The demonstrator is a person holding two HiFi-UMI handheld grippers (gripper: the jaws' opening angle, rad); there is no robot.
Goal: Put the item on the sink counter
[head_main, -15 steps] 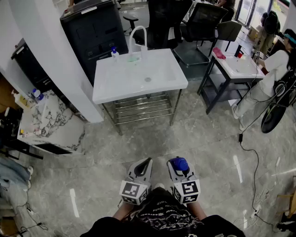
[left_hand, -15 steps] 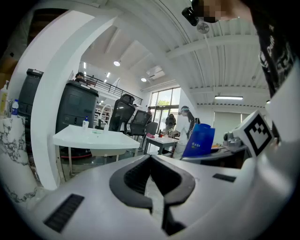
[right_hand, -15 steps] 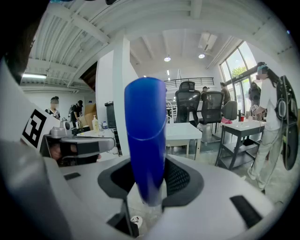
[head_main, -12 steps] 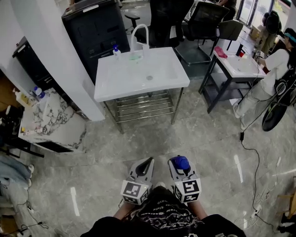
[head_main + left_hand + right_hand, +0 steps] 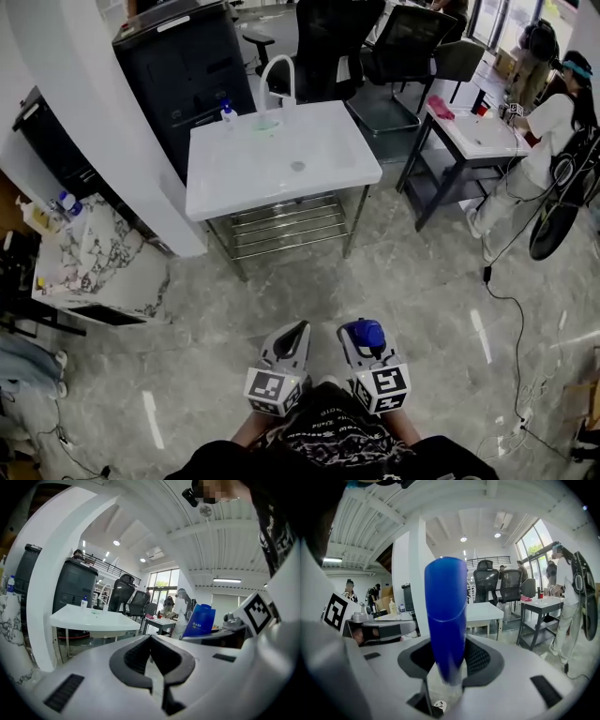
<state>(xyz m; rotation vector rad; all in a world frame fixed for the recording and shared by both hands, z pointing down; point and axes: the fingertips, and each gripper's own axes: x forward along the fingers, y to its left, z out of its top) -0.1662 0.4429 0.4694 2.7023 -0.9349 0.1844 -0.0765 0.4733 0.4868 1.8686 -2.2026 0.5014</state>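
A blue container [image 5: 367,333] stands upright between the jaws of my right gripper [image 5: 362,339], which is shut on it low in front of the person's body. From the right gripper view the blue container [image 5: 446,616] fills the middle, with the pads [image 5: 480,660] pressed on its lower part. In the left gripper view the blue container [image 5: 199,619] is at the right. My left gripper [image 5: 296,334] hangs beside it, shut and empty, its tips meeting [image 5: 150,638]. The white sink counter [image 5: 234,178] with its faucet [image 5: 277,70] stands well ahead across the floor.
A soap bottle [image 5: 226,112] sits at the counter's back left. A dark cabinet [image 5: 183,66] and white pillar [image 5: 94,112] are behind it on the left. A marble table [image 5: 94,253] stands left, a desk [image 5: 469,136], office chairs and a person [image 5: 548,131] right. Cables [image 5: 511,309] trail on the floor.
The head view has shifted slightly, so the sink counter sits a little further left in the picture. Both grippers stay close to the body, the blue container still held.
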